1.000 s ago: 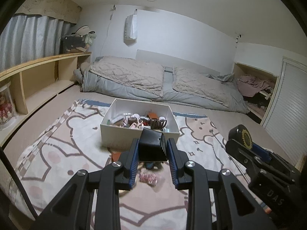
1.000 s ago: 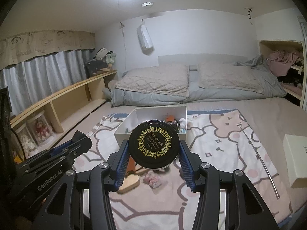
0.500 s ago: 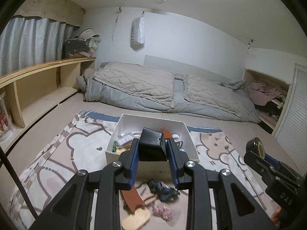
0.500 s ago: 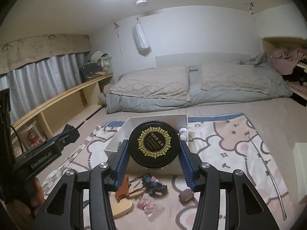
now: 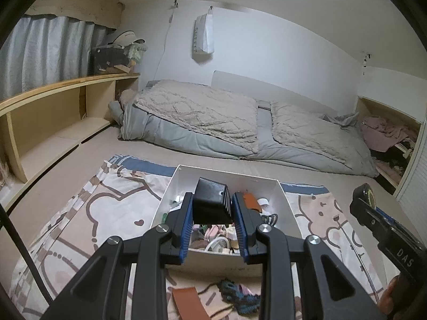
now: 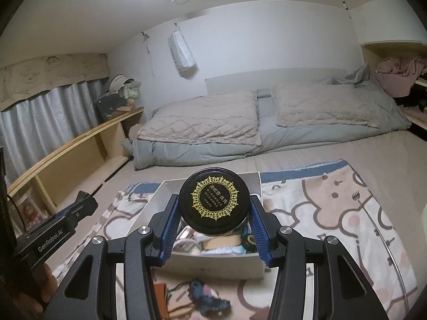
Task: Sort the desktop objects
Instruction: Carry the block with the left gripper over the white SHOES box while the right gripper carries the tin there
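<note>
My left gripper (image 5: 212, 210) is shut on a black box-shaped object (image 5: 212, 202) and holds it above the near part of the white storage box (image 5: 283, 194). The storage box holds several small items. My right gripper (image 6: 213, 213) is shut on a round black jar with a gold-patterned lid (image 6: 214, 200), above the same white box (image 6: 213, 266). The right gripper also shows at the right edge of the left wrist view (image 5: 373, 213). The left gripper shows at the left of the right wrist view (image 6: 66, 218).
On the patterned mat (image 5: 80, 226) in front of the box lie a brown leather piece (image 5: 189, 304) and a blue-green tangled item (image 5: 237, 296). A long metal back scratcher (image 6: 373, 218) lies on the mat at the right. Bedding (image 5: 213, 122) lies behind. A wooden shelf (image 5: 53, 122) runs along the left.
Both grippers have moved forward and higher with their objects still held. They now hang over the white box, which looks closer. The loose items on the mat have slid toward the bottom edge.
</note>
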